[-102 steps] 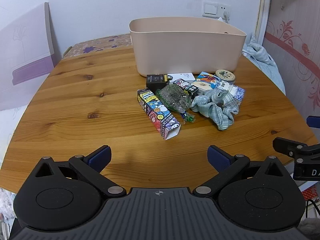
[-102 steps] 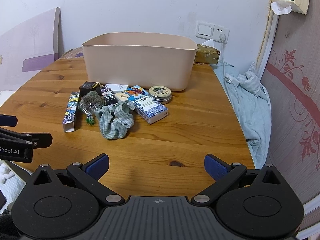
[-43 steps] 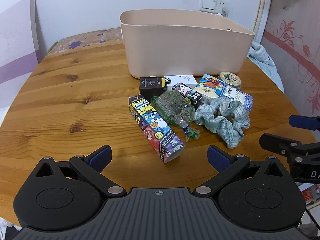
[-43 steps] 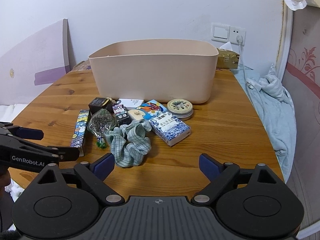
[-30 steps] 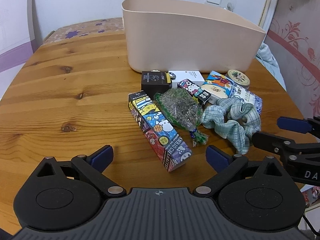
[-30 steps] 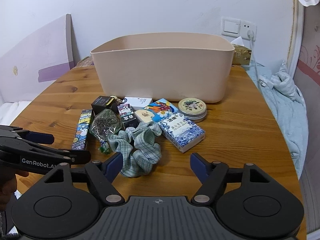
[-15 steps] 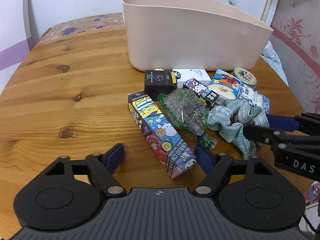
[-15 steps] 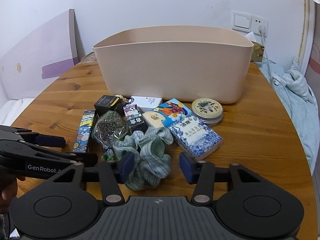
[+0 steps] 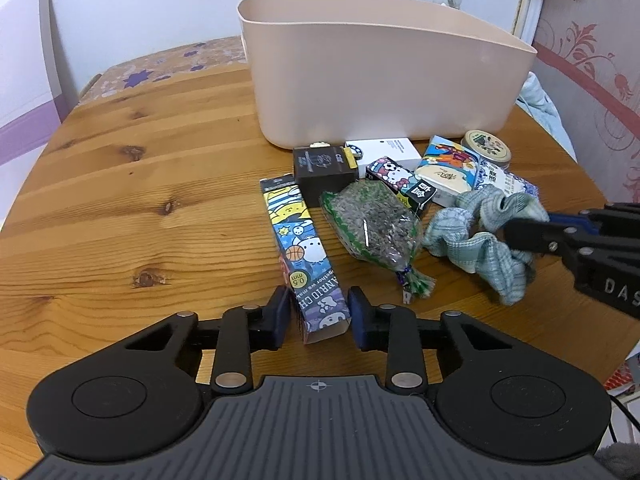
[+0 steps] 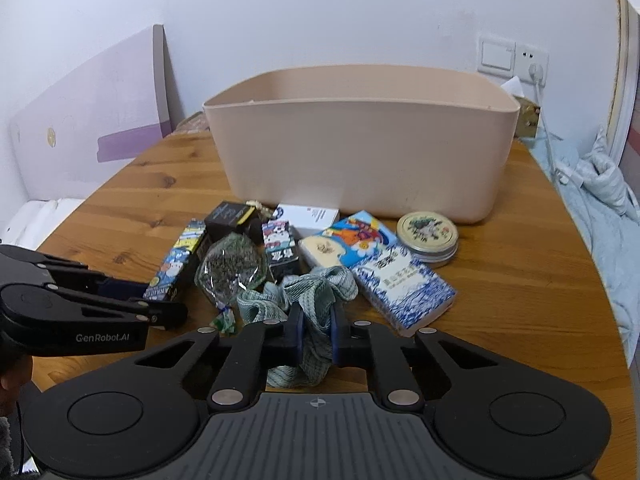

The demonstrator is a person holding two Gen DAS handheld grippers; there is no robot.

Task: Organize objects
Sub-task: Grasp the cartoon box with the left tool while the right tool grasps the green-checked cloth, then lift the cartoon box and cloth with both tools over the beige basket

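Note:
A pile of small items lies on the wooden table (image 9: 120, 208) in front of a beige bin (image 9: 380, 80). My left gripper (image 9: 320, 318) has its pads on both sides of the near end of a long cartoon-printed box (image 9: 302, 252); a small gap shows on the left side. My right gripper (image 10: 314, 334) is shut on a green checked cloth (image 10: 316, 292), also seen in the left wrist view (image 9: 480, 232). A bag of dried herbs (image 9: 372, 224) lies between box and cloth.
Behind the cloth lie a black box (image 9: 322, 168), a white box (image 9: 384, 150), a Hello Kitty box (image 9: 400, 180), a colourful card pack (image 10: 352, 240), a blue-white tissue pack (image 10: 404, 284) and a round tin (image 10: 427, 236). A blue blanket (image 10: 600, 208) lies off the table's right edge.
Both grippers moved forward and closed. The left jaws narrowed around the cartoon box end. The right jaws closed onto the checked cloth.

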